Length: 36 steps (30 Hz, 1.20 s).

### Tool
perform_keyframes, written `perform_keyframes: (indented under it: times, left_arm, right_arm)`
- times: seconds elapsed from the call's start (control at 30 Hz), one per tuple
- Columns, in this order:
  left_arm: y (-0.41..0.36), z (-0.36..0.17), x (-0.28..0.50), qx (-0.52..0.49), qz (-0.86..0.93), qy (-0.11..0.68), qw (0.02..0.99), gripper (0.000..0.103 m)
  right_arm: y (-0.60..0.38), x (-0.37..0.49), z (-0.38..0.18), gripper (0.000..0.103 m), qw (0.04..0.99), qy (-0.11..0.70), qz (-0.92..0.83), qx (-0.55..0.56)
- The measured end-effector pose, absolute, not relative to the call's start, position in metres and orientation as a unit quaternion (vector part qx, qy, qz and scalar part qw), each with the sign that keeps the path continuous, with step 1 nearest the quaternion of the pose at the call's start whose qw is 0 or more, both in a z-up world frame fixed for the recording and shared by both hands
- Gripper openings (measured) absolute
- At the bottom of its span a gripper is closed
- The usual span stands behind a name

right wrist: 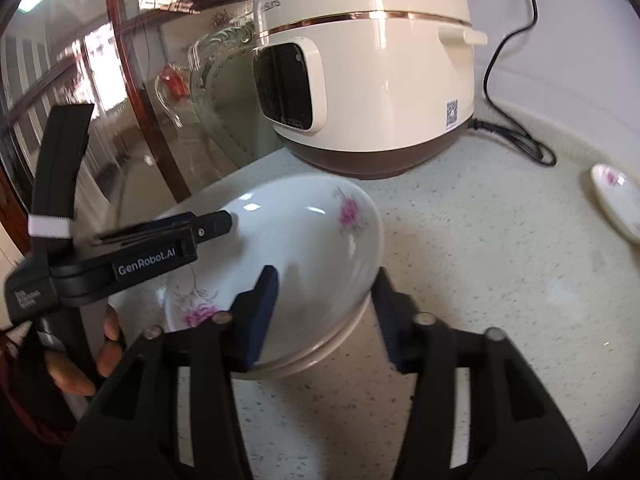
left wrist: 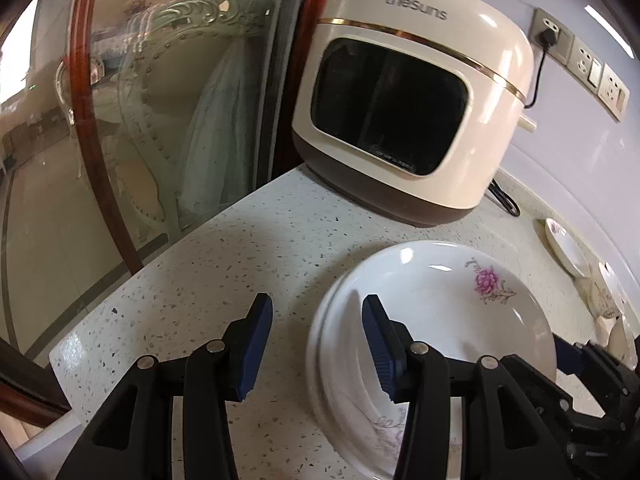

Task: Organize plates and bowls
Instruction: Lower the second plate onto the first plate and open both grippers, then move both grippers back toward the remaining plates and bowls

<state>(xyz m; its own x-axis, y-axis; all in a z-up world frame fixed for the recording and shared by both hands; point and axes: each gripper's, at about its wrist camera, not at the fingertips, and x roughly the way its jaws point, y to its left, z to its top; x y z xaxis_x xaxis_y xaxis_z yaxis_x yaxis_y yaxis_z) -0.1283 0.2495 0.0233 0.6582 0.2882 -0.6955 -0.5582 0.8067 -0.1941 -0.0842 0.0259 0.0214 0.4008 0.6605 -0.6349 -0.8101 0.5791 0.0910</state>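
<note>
On the speckled counter (left wrist: 248, 240), at six o'clock of the rice cooker (left wrist: 408, 92), we kept both the left gripper (left wrist: 318, 344) and the right gripper (right wrist: 326, 316) parted, astride the rims of the stacked plates (right wrist: 304, 248), and would withdraw straight back so the stack sat true.

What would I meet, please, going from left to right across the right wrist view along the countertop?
Left gripper → stack of floral plates → rice cooker → black power cord → small floral dish at the right edge.
</note>
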Motion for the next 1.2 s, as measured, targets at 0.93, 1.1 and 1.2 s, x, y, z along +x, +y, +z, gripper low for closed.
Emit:
perform_keyframes:
  times: [0.93,1.1,1.2]
  left_arm:
    - [0.169,0.080,-0.091,-0.139,0.165,0.267,0.939,0.089]
    - [0.131,0.094,-0.016,-0.148,0.094,0.297,0.939,0.100]
    - [0.120,0.089,0.045,-0.180,0.066,0.328,0.925,0.100]
  right_arm:
    - [-0.045,-0.045,0.064,0.103,0.932,0.226,0.258,-0.119]
    - [-0.089,0.001,0.058,0.103,0.937,0.253,0.207,-0.123]
    - [-0.119,0.028,0.037,0.103,0.930,0.292,0.205,-0.086]
